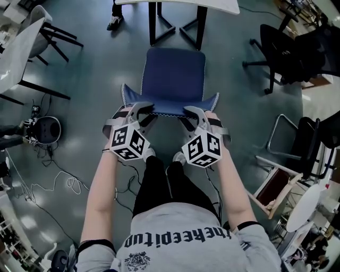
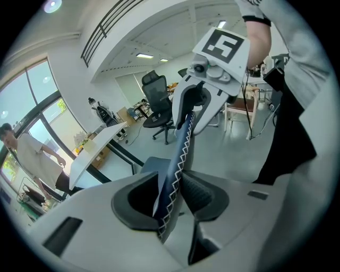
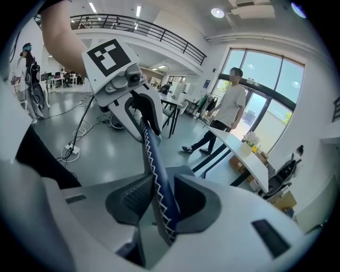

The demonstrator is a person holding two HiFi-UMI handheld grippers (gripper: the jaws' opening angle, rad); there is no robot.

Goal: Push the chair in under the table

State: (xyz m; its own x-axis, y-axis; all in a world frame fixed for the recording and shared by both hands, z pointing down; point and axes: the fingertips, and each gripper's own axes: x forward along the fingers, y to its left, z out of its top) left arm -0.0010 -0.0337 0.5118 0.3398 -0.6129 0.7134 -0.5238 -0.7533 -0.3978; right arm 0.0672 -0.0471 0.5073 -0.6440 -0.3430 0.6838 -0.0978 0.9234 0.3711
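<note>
One blue chair point(image 1: 174, 74), backrest edge tight in two tongs: left tongs point(image 1: 139, 109), right tongs point(image 1: 194, 111)

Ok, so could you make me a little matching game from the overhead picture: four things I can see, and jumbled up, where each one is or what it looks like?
Things:
1. chair
2. table
3. black office chair
4. cables

Descriptions:
A. white top, at the upper edge of the head view
B. loose on the floor, left side
C. blue, backrest's top edge between the jaws of the left gripper and the right gripper
D. standing apart at the right

Pairs: 1-C, 2-A, 3-D, 4-B
</note>
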